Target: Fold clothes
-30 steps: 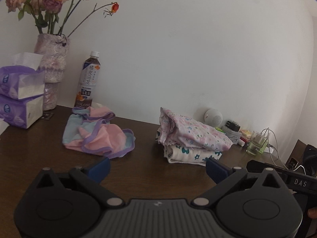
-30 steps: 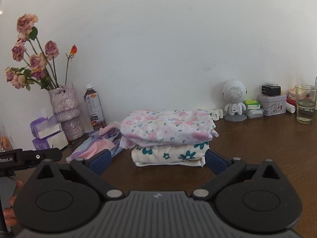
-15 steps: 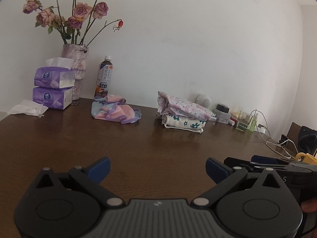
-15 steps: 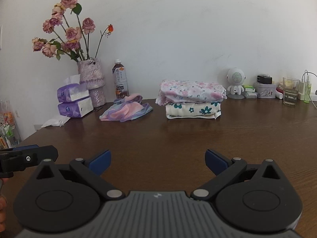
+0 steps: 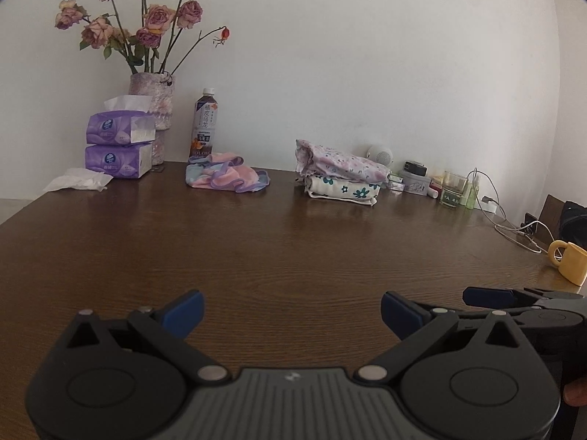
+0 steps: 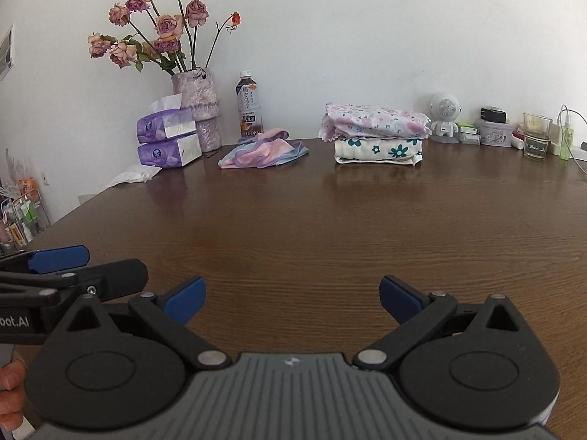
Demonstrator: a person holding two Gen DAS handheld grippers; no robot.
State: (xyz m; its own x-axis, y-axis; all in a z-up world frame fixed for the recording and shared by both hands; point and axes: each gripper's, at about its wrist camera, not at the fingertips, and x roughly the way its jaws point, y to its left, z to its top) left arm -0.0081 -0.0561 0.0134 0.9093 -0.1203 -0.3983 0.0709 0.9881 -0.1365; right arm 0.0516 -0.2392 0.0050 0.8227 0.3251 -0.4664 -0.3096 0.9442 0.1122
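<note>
Left gripper [image 5: 291, 311] held low over the near part of the brown wooden table [image 5: 293, 242], jaws spread wide, nothing between the blue pads [image 5: 183, 310]. Right gripper [image 6: 290, 299] likewise low over the near part of the table, jaws spread wide, empty. Seen side by side: right gripper's blue tip at the right edge of the left wrist view, left gripper's at the left edge of the right wrist view. Part of a hand [image 6: 11, 390] visible at the lower left edge of the right wrist view.

Positions taken relative to the folded stack [image 6: 378, 135], set at the far side of the table near the white wall:
- Stack made of two folded garments, pink floral piece [image 6: 376, 119] lying on top of white piece with teal flowers [image 6: 378, 150].
- Unfolded pink, blue and purple garment [image 6: 262, 148] left of the stack, crumpled, apart from it, well clear of both grippers.
- Bottle [image 6: 249, 110] upright behind that garment.
- Vase of dried roses [image 6: 198, 106] further left, with two stacked purple tissue packs [image 6: 167, 137] just beside it and a loose white tissue [image 6: 134, 176] in front.
- Small white robot figure [image 6: 444, 117] right of the stack, then small boxes, a drinking glass [image 6: 536, 135] and cables.
- Yellow mug [image 5: 570, 262] on the table's right edge, nearer than the stack.
</note>
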